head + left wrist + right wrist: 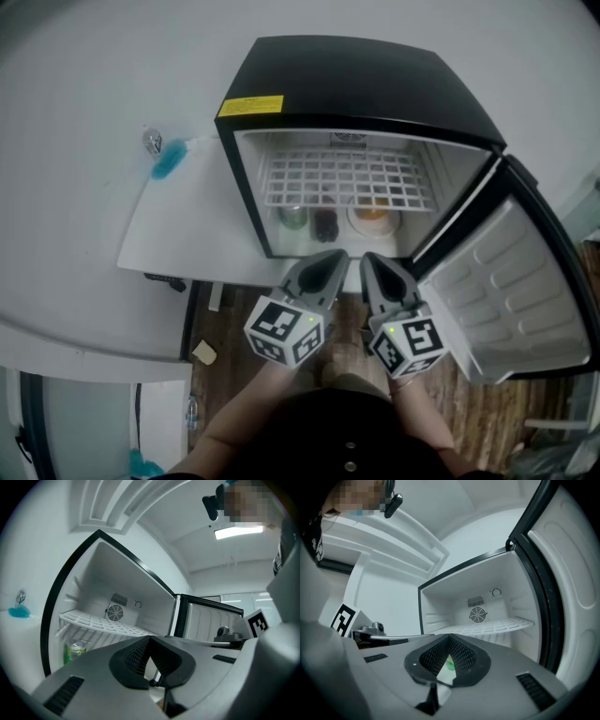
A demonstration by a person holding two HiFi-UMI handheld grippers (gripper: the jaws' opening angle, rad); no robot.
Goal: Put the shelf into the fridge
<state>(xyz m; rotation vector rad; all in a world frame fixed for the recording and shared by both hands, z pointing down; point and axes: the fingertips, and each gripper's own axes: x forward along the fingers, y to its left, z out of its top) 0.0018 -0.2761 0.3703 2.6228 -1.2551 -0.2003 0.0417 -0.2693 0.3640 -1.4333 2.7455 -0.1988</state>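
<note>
Shelf (347, 180) seated in fridge (375, 84). Judged light, rigid grid; grip the front rail. Left tongs (329, 257) and right tongs (371, 260) pressed together, empty, outside.

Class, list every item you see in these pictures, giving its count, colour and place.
fridge: one, black, on the table, door open
shelf: one, white, inside the fridge
can: one, green, under the shelf, left
dark item: one, under the shelf, middle
orange item: one, under the shelf, right
table: one, white
blue thing: one, on the table, left of the fridge
left gripper: grey, shut, empty
right gripper: grey, shut, empty
</note>
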